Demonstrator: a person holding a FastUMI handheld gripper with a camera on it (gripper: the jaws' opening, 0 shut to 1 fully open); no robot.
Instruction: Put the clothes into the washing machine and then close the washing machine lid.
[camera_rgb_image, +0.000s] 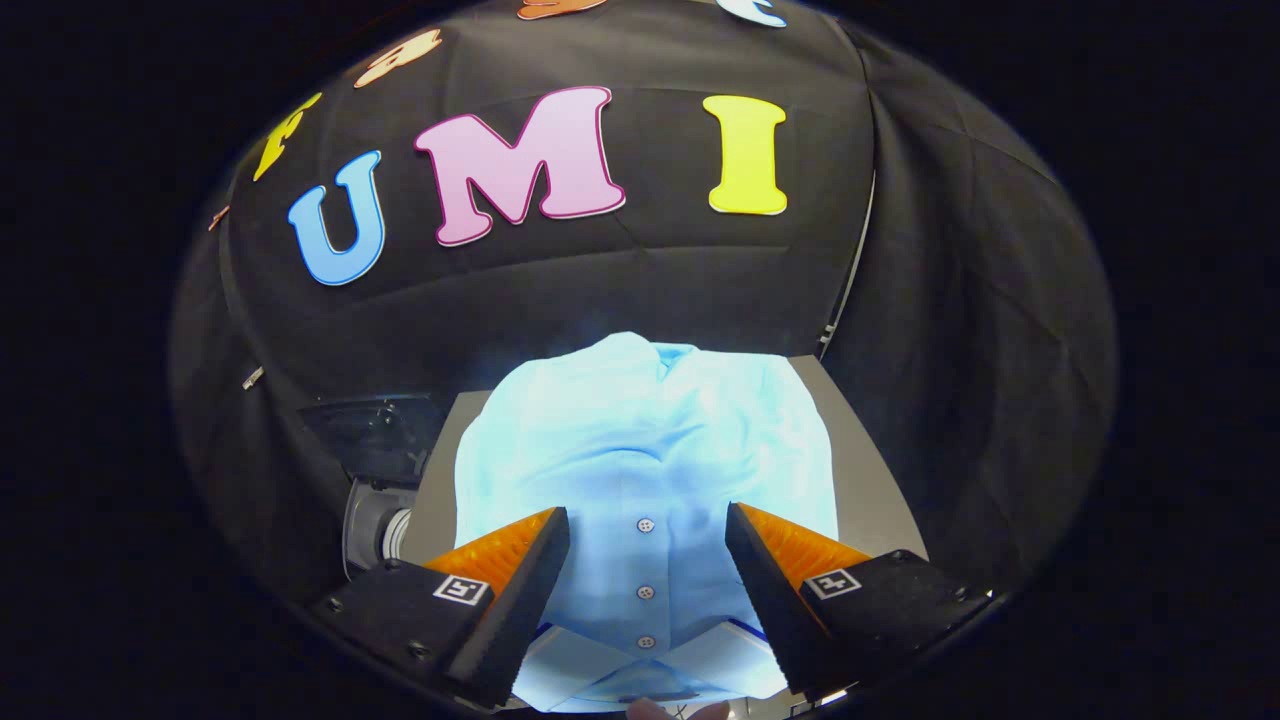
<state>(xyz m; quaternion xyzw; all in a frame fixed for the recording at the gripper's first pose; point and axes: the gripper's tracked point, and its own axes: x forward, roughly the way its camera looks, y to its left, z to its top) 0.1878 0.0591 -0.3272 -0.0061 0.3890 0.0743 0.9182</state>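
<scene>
so the grey table (860, 480) is the biggest thing here, backed right up against the black cloth wall (620, 290); most of its top is covered by a light blue button-up shirt (640, 440), folded, collar at the far end, button strip running straight toward the camera; off the table's left side and lower down there's the washing machine (375, 500), a dark glassy panel over a grey round part, can't tell how the lid sits; the gripper (647, 525) hangs over the shirt's near half, fingers spread wide, nothing pinched
</scene>
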